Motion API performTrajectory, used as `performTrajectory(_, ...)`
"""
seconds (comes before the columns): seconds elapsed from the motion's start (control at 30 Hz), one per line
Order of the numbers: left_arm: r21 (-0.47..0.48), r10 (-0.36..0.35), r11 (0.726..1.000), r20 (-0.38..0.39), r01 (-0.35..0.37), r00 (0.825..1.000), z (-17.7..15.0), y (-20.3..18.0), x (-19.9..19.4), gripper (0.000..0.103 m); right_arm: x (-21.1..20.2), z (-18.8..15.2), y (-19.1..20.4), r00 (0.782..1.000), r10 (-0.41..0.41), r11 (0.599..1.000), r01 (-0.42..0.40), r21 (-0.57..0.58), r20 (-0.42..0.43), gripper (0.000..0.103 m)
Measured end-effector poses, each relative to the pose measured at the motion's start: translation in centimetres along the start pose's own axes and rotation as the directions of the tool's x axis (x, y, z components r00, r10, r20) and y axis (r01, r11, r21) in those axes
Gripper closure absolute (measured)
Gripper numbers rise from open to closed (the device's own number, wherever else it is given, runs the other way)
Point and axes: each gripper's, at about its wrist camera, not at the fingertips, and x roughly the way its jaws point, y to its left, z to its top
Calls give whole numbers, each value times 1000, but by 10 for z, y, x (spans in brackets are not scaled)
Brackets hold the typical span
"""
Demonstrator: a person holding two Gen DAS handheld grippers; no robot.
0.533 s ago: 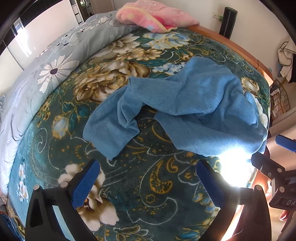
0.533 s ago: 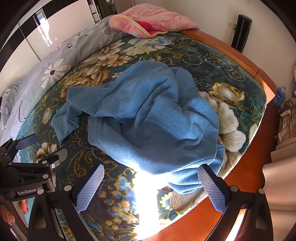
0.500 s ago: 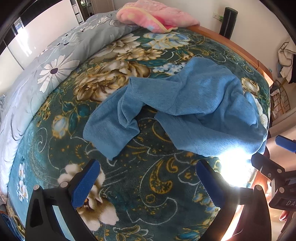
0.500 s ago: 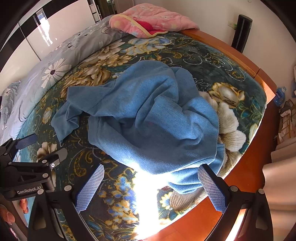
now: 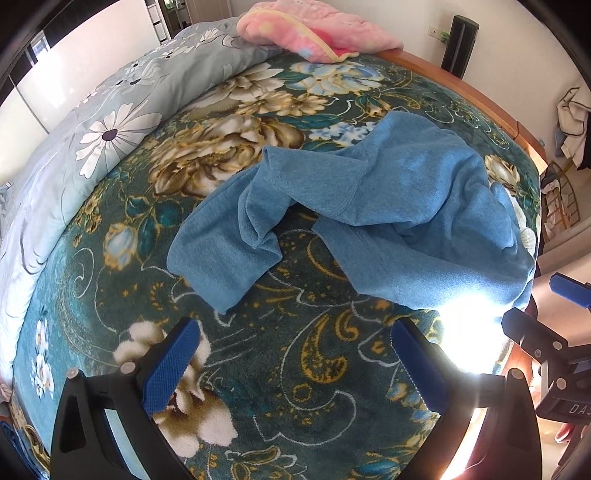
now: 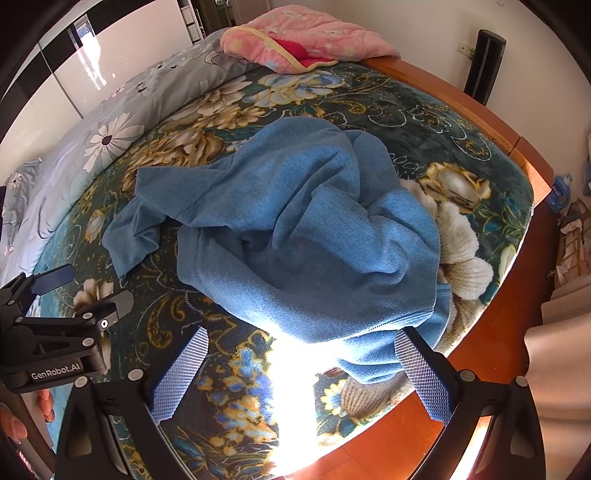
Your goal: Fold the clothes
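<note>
A crumpled blue sweater (image 5: 388,206) (image 6: 306,240) lies on a dark green floral blanket (image 5: 280,354) (image 6: 436,110) covering the bed. One sleeve (image 5: 221,251) trails toward the left. My left gripper (image 5: 295,360) hovers open above bare blanket, just short of the sleeve's end, nothing between its blue pads. My right gripper (image 6: 301,369) is open too, over the sweater's near hem close to the bed's edge; the hem sits between the fingers without being pressed. Each gripper shows at the side of the other's view: the right gripper (image 5: 546,317), the left gripper (image 6: 81,291).
A pink quilt (image 5: 314,33) (image 6: 303,40) lies bunched at the far end. A grey daisy-print duvet (image 5: 110,122) runs along the left. The wooden bed frame (image 6: 476,107) edges the right side, with a black speaker (image 6: 484,62) behind it. Strong sun glare hits the near edge.
</note>
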Motion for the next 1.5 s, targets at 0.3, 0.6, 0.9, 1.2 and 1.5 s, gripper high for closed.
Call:
performTrajectory(0.3,0,-17,1000,4,17,1000,0,1,0,0,0,0,2,1000,0,1000,0,-6,-1,0)
performTrajectory(0.6,-1,-23,1000,5,23,1000,0,1,-2,0,-1,-1,2,1000,1,1000,-1,-3,-2,0)
performTrajectory(0.9,-2,-33,999,7,33,999,-1,1,-8,0,-6,-3,5,1000,-4,1000,5,-6,4,0)
performTrajectory(1.2,5,-48,999,21,48,999,-15,5,-19,0,-19,-16,11,1000,-16,1000,16,3,15,0)
performTrajectory(1.5,-3,-53,999,45,53,998,-29,16,-31,0,-30,-32,21,1000,-20,1000,20,7,23,0)
